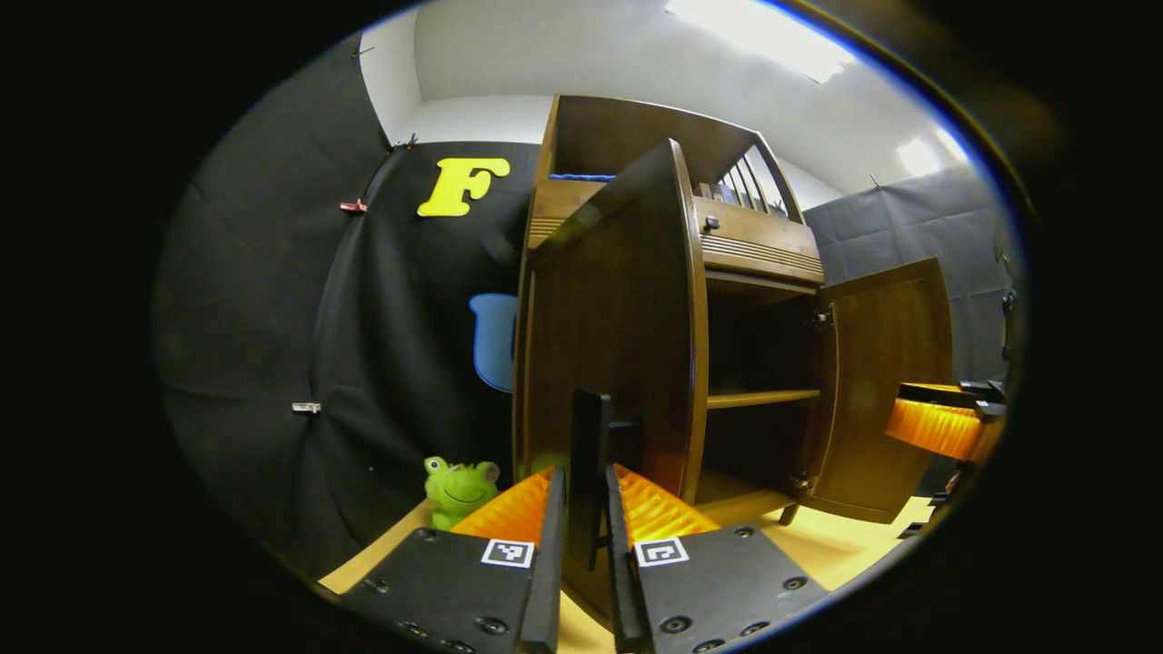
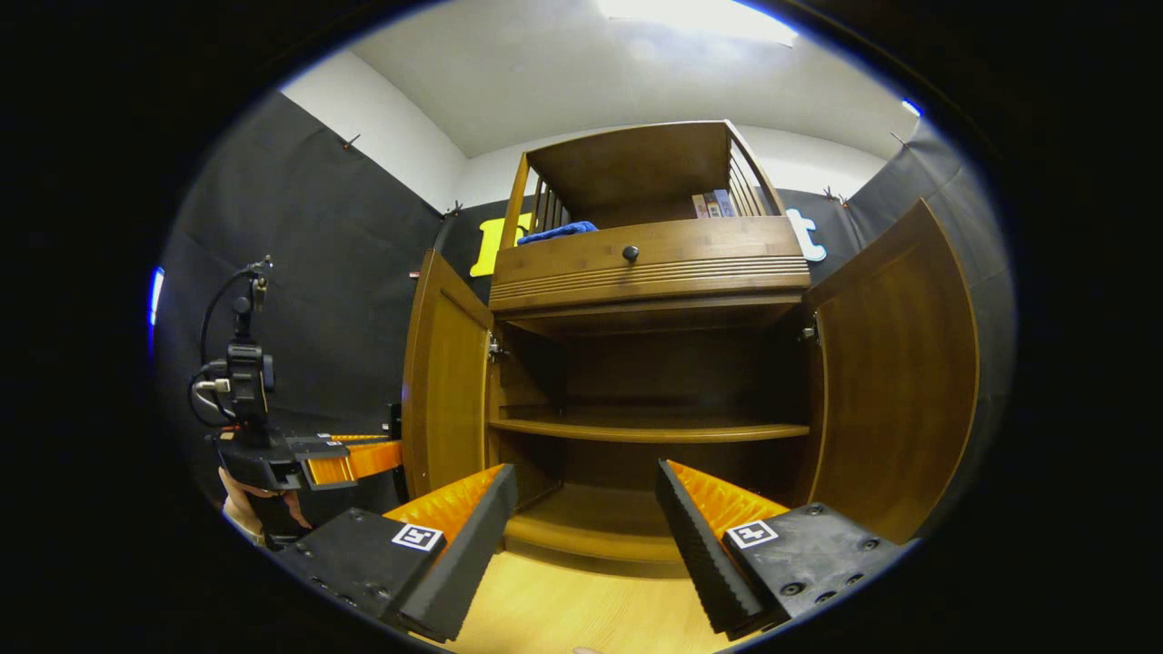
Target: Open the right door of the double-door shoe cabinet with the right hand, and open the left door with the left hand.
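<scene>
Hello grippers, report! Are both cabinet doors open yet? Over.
Left gripper shut on left door's handle. Right gripper open, holding nothing. Left door and right door both open. Nothing in the way.

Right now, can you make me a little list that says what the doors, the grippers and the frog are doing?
left door: swung open
right door: swung open
left hand-held gripper: fingers nearly shut around the left door's handle
right hand-held gripper: open, holding nothing, facing the cabinet's shelf
green toy frog: sitting on the floor beside the cabinet
drawer knob: untouched
</scene>
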Available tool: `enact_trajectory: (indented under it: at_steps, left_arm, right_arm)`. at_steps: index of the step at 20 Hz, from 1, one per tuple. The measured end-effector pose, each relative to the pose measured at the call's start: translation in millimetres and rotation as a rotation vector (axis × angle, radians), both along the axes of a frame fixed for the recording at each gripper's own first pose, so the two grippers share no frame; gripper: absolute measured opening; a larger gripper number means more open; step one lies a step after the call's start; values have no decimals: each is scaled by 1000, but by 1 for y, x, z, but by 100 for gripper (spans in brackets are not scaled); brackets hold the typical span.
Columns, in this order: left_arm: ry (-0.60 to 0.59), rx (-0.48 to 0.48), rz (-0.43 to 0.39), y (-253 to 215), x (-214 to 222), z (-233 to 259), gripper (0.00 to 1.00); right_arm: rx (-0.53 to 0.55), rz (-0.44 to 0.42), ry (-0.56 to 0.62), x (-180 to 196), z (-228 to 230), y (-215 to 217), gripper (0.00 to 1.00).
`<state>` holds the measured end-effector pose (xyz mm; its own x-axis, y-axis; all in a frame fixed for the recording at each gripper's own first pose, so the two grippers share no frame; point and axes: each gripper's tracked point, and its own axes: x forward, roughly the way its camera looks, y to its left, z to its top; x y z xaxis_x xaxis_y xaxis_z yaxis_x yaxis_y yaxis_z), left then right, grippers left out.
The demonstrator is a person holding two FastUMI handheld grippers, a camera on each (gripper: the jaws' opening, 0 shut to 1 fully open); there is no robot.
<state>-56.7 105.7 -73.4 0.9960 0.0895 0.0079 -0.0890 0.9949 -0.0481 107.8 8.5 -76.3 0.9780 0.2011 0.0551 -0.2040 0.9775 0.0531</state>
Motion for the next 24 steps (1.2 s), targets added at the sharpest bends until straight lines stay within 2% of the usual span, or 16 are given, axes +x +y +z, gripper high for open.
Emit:
enact_trajectory:
  at_steps: [3,6,7,8,9,13,15,20,22,24]
  left_arm:
    - [6,24,43,17,-6,0,27]
    - [7,52,120,40,-15,-1,22]
    - [7,52,140,46,-18,0,24]
    - [6,46,156,52,-22,1,12]
    - [3,36,169,58,-26,3,18]
    - [14,0,157,53,-46,11,18]
    - [18,11,136,37,-54,20,18]
    - [-7,-47,-27,-30,-46,38,20]
    - [0,-33,-71,-50,-37,41,25]
    - [4,-8,-99,-66,-27,41,44]
  right_arm:
    - [2,18,-1,-2,0,10,95]
    - [-5,27,-5,-1,-1,16,95]
    - [-5,31,-5,-1,-2,18,95]
    - [-3,35,-4,1,0,20,95]
    - [-1,40,-2,2,0,22,95]
    - [7,29,11,6,-4,23,95]
    - [17,2,24,6,-6,17,97]
    - [37,-40,53,2,-7,6,97]
    - [18,-69,52,1,-6,-3,99]
    - [7,-95,55,1,-6,-13,99]
